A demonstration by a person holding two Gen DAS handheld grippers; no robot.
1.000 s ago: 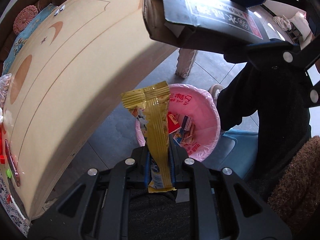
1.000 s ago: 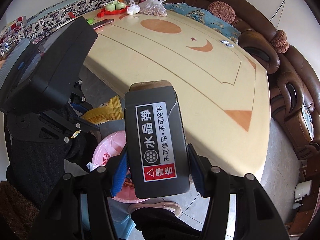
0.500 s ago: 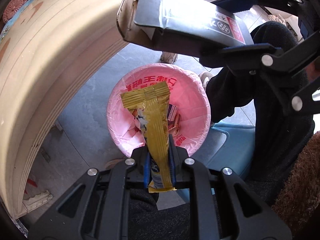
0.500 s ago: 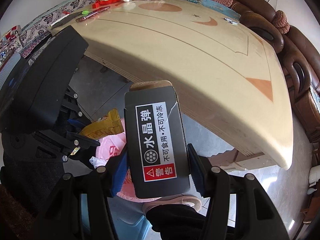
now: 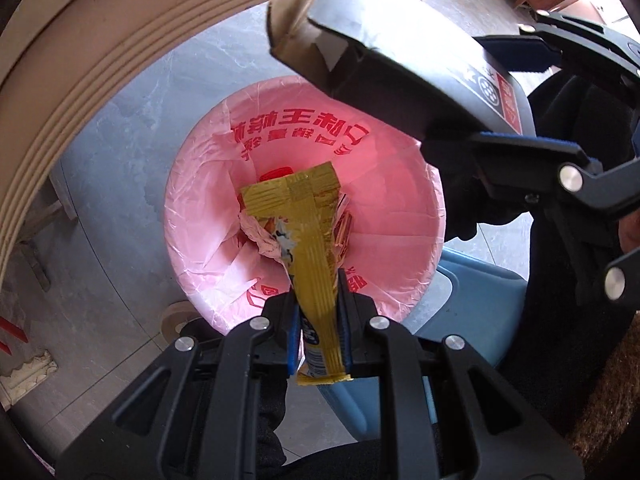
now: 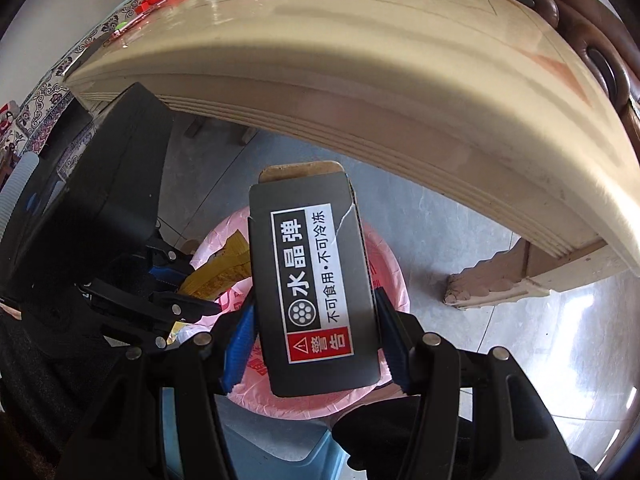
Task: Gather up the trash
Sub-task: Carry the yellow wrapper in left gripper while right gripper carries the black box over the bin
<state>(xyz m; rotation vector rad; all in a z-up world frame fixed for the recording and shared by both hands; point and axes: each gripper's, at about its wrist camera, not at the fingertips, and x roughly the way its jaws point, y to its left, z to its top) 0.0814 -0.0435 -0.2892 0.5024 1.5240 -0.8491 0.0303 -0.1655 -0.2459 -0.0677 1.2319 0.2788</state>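
The left gripper (image 5: 318, 320) is closed on a yellow wrapper (image 5: 310, 248), which it clamps near the lower end between its blue pads. The wrapper stands up from the gripper and its wide top end hangs over the opening of the pink trash bin (image 5: 200, 216). The bin is lined with a pink bag with red characters, and some small packages lie at its bottom. The bin stands on the grey tile floor (image 5: 120, 128), below the curved edge of the cream table (image 5: 60, 60).

The right gripper (image 6: 316, 320) is closed on a black carton box (image 6: 312, 280), with its pads pressed on both long sides of the box. The box has a white label with black characters and a red warning mark. Its far end is open and shows a brown cardboard flap. In the right wrist view the box is over the bin, and the yellow wrapper is just beside it on the left.
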